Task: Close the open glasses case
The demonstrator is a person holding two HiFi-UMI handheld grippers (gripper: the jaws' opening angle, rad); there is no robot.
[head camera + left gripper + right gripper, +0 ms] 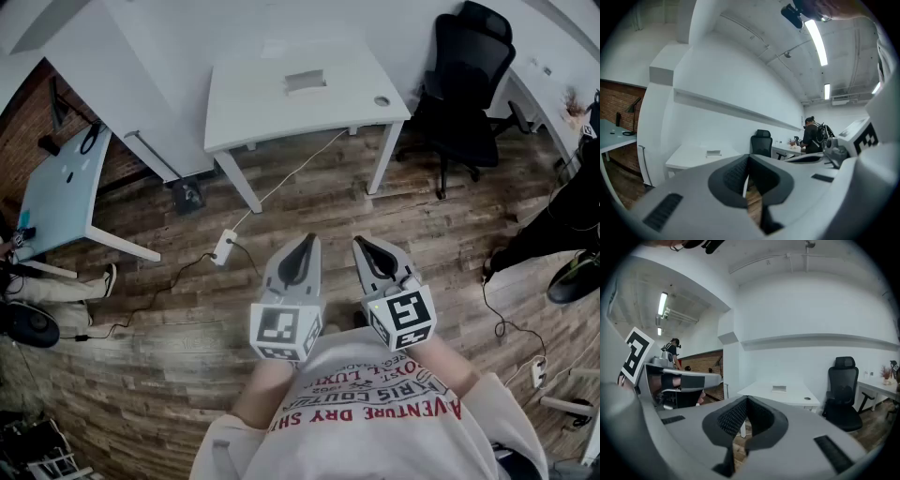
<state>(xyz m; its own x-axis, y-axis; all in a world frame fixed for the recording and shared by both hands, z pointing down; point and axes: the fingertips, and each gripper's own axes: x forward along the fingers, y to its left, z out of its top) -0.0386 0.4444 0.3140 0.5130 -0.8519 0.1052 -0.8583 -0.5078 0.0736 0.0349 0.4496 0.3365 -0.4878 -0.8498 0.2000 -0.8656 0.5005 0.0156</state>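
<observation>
The grey glasses case [305, 81] lies on a white desk [272, 117] across the wooden floor, well ahead of both grippers. It is small in every view; its lid seems raised. The left gripper view shows the glasses case [713, 153] on the desk, and in the right gripper view the glasses case [778, 388] lies beyond the jaws. My left gripper [307, 242] and right gripper [361, 244] are held side by side near the person's chest, pointing at the desk. Both are shut on nothing. The jaws of the left gripper [748, 160] and the right gripper [746, 401] meet at their tips.
A black office chair [464, 94] stands right of the desk. A white power strip [224, 247] and its cable lie on the floor between me and the desk. A pale blue table [56, 187] stands at the left. Other people are at both edges.
</observation>
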